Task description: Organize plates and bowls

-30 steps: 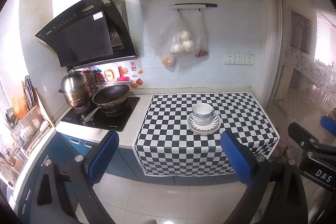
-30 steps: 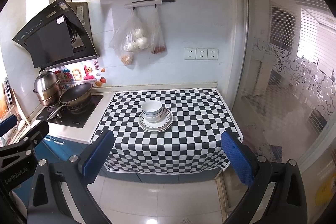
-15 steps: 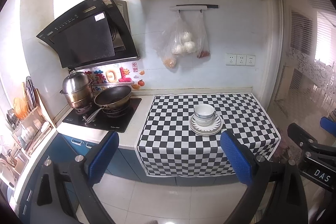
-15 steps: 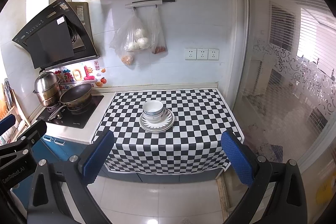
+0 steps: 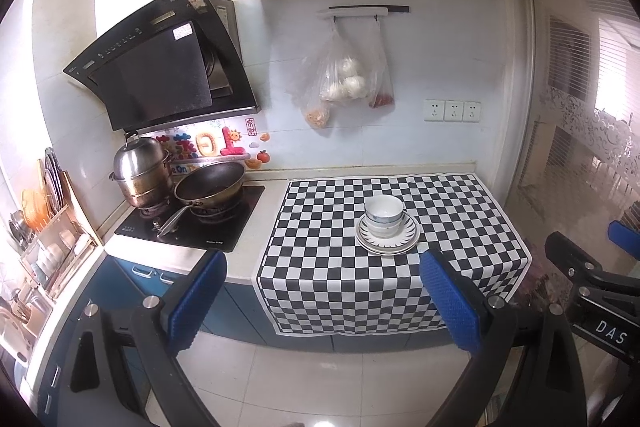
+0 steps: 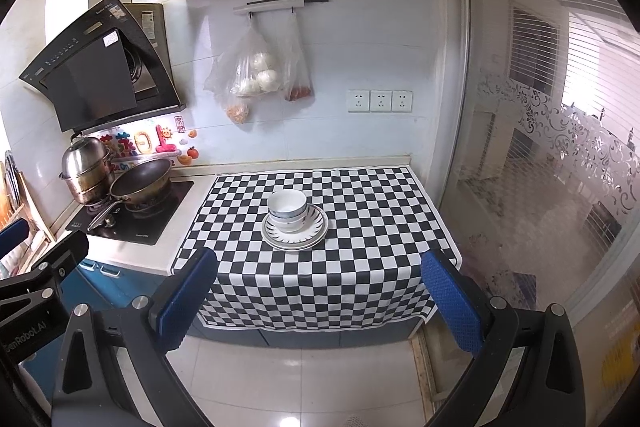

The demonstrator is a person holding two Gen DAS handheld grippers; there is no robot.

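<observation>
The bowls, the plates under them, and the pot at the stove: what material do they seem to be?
Bowls and plates: likely glazed ceramic, glossy white with dark patterns. Pot: looks like polished steel, mirror-bright, browned lower down.

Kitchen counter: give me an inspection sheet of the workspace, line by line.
Surface: checkered cloth over the counter.
Job's things: bowls stacked on plates, mid-cloth.
Clutter: wok and steamer pot on the hob; dish rack far left.
Grippers: left gripper and right gripper open, empty, short of the counter.
Cables: nothing seen.
Surroundings: hanging bags, wall sockets, range hood.
</observation>
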